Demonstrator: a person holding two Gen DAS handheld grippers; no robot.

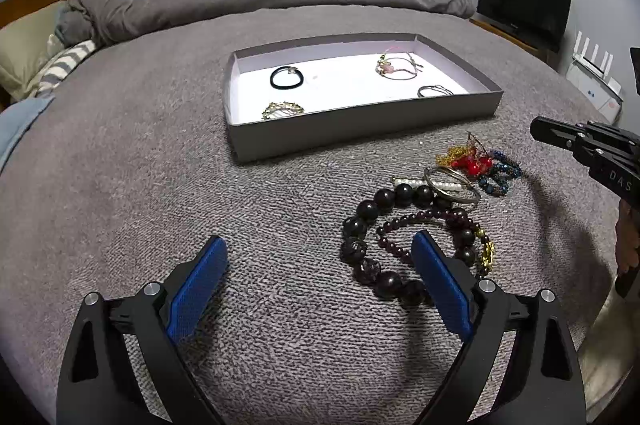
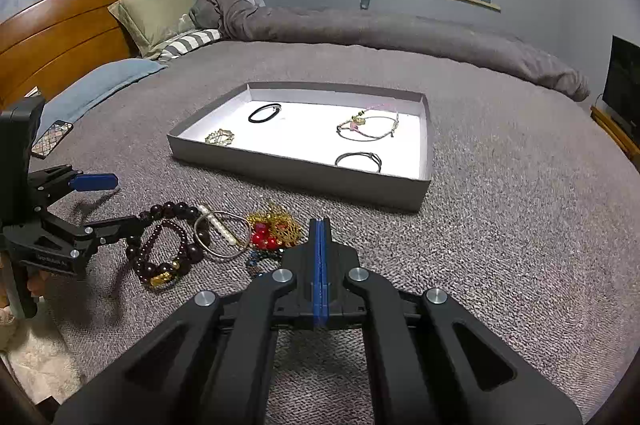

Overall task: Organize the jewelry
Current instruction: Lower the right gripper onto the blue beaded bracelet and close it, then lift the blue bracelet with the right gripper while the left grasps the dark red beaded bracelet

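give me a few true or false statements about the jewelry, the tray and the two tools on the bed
1. The grey tray holds four pieces of jewelry. True.
2. The right tool is open wide. False: its blue pads are pressed together, with nothing visibly between them.
3. The left tool is open. True.
4. The black hair tie lies in the pile outside the tray. False: it lies inside the tray.
5. The big dark bead bracelet is in the tray. False: it lies on the blanket, beside the left tool.
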